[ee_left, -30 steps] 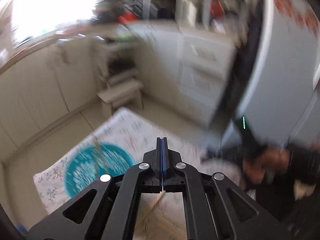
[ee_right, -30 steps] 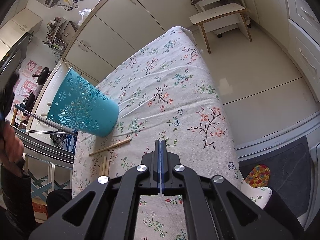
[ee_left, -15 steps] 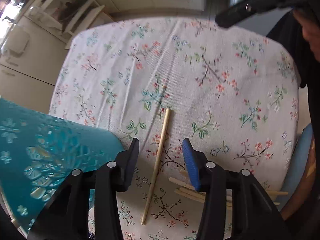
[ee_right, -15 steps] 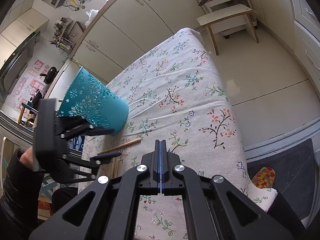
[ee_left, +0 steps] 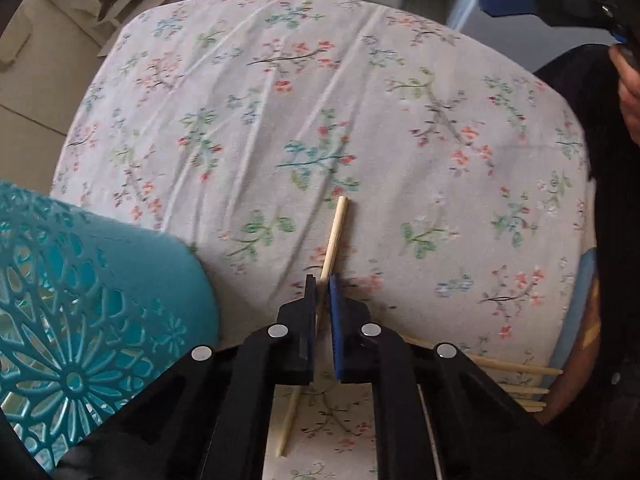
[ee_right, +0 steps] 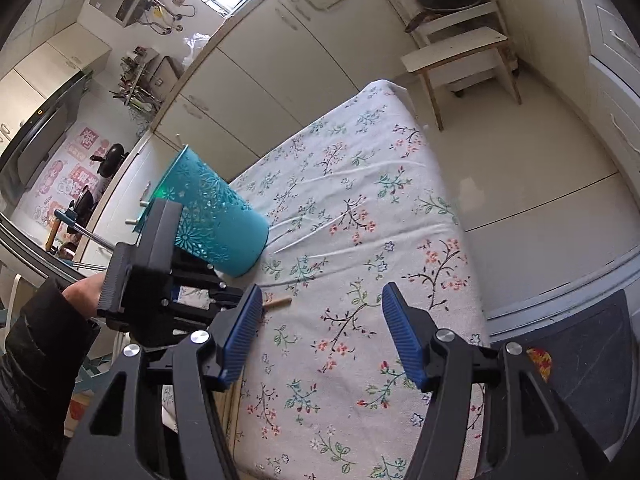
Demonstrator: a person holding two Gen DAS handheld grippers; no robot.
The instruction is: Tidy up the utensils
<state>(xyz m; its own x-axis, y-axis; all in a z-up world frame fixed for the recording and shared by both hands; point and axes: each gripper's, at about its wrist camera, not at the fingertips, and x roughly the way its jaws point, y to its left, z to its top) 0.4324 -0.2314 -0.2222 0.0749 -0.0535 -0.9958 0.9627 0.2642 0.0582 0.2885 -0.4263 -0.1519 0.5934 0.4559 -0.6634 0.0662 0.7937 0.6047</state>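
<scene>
A single wooden chopstick point(ee_left: 336, 228) lies on the floral tablecloth point(ee_left: 280, 100). My left gripper point(ee_left: 322, 280) points straight down over it, and its jaws are closing, with the stick pinched in the narrow gap between the pads. A teal cut-out utensil holder point(ee_left: 80, 320) stands just left of that gripper, upright on the cloth point(ee_right: 216, 216). My right gripper point(ee_right: 320, 300) hovers above the table with its jaws opening and nothing between them. The chopstick's end point(ee_right: 280, 302) shows beside its left blue pad. Several more chopsticks point(ee_left: 500, 364) lie to the right of the left gripper.
A person's dark sleeve point(ee_right: 36, 360) carries the left gripper at the table's near left. A white stool point(ee_right: 460, 52) stands on the floor past the table's far end. Cabinets line the wall behind, and a dark mat point(ee_right: 560, 320) lies at the right.
The left gripper dropped from a raised, level pose to point down at the table, opened over the chopstick, then narrowed around it. The right gripper, shut before, has spread its jaws.
</scene>
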